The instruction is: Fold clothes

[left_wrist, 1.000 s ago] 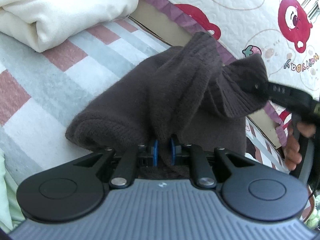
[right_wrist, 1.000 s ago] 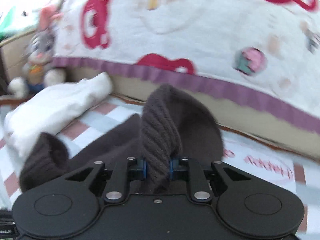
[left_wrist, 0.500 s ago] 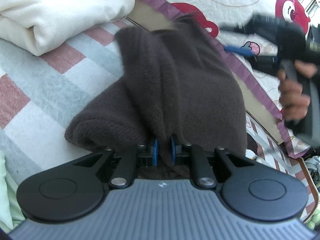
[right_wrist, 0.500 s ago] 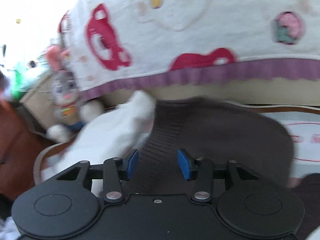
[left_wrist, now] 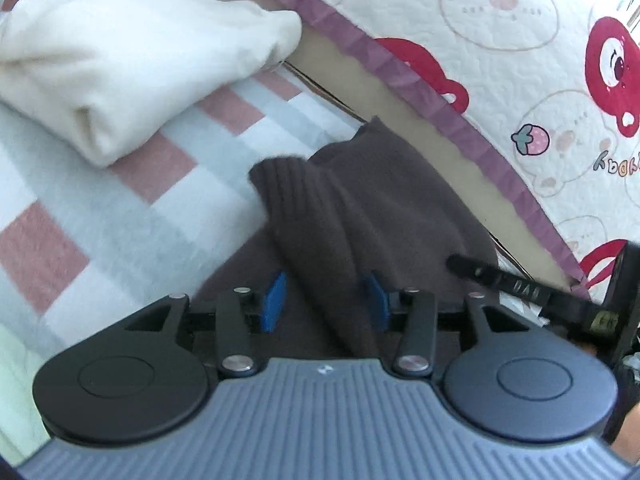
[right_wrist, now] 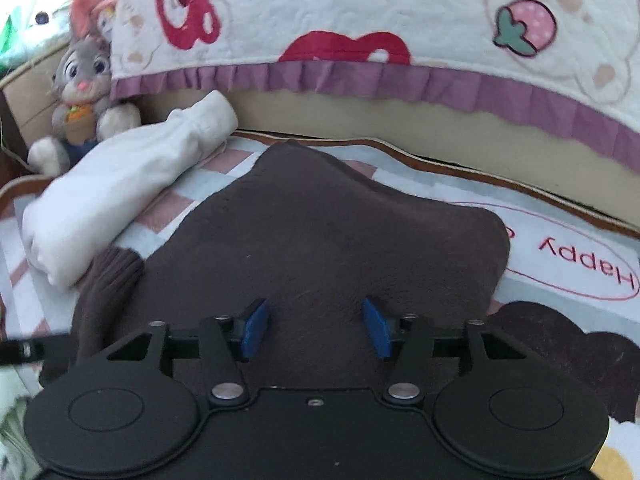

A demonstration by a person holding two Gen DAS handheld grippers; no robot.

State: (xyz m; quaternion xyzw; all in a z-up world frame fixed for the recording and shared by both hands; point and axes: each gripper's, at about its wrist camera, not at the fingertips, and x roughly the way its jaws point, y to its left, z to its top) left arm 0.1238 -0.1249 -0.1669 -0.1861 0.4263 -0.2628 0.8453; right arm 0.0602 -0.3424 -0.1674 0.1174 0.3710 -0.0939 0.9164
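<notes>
**poster1:** Left wrist view first: the left gripper had its blue pads pinched tight on the brown sweater a second ago, and now the jaws are opening. A ribbed sleeve runs between the pads, but they stand clear of it. So the garment's been let go, lying on the checked blanket just beside the folded white garment, up near the purple-frilled quilt. Tip of the right gripper pokes in from the right edge.

**poster2:** Right wrist view, same story. That gripper was clamped on a ribbed edge a second ago; now its jaws are opening too, nothing pressed between them, hanging just over the sweater, which is spread flatter than before. Plush bunny sits at the back. My guess: one fold's just been laid down, next comes a regrip for another.
</notes>
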